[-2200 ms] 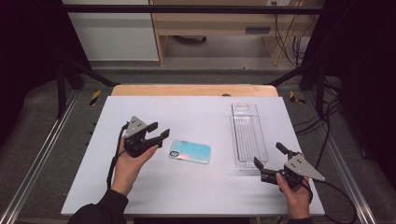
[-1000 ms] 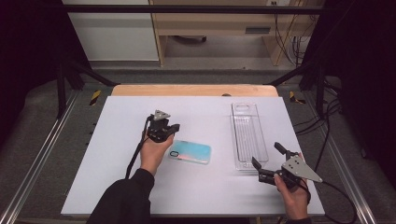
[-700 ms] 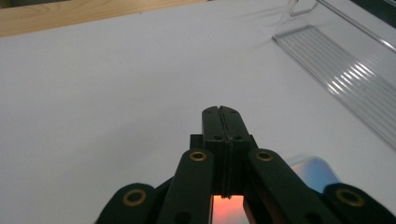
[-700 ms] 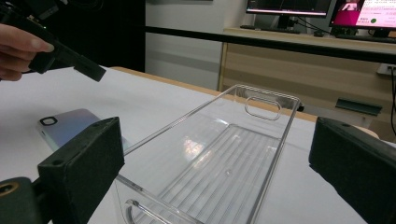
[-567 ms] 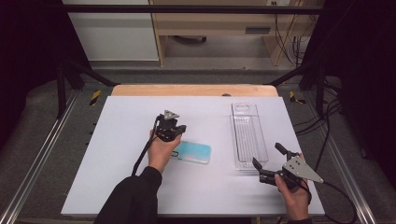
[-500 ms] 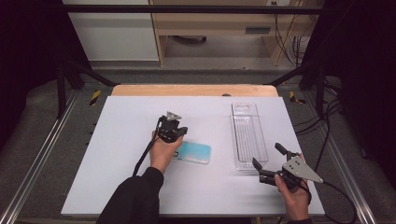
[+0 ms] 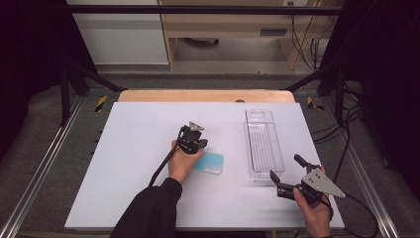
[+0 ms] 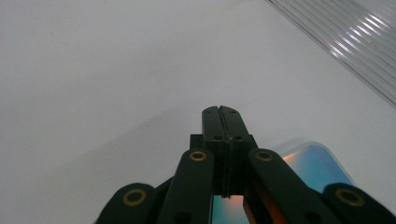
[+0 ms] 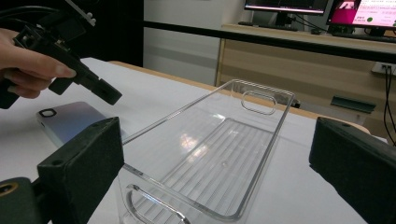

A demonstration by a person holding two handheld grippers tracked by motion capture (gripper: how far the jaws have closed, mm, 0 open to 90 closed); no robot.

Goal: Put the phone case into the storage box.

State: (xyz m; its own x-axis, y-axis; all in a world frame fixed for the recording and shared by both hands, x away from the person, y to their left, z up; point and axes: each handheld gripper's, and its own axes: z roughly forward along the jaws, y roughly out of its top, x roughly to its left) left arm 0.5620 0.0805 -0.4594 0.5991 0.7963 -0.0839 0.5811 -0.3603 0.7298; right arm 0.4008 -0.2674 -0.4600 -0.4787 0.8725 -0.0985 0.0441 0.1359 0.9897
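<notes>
Hovering low over the white table (image 7: 124,163), the left gripper (image 7: 197,144) has its two black jaws pressed flat together with nothing between them; in the left gripper view the seam between the pads runs straight up the middle (image 8: 222,122). Just below and to the right of those closed tips lies the phone case (image 7: 209,162), a flat rounded slab with a teal sheen, and the hand (image 7: 182,162) that carries the gripper covers its near-left end. In the left gripper view the case (image 8: 312,163) peeks out beneath and beside the linkage, so the tips point past its edge at bare table. Whether the tips touch the table, I cannot tell.

Off to the right of the left gripper, well apart from it, a clear plastic tray (image 7: 264,148) lies lengthwise, empty, with a handle slot at each end. The right gripper (image 7: 288,174) sits just short of the tray's near end, jaws spread wide and holding nothing. In the right gripper view the tray (image 9: 219,154) stretches away between those two black pads (image 9: 86,161), and beyond the left pad the phone case (image 9: 70,122) lies flat with the other gripper (image 9: 105,93) slanting down above it.
</notes>
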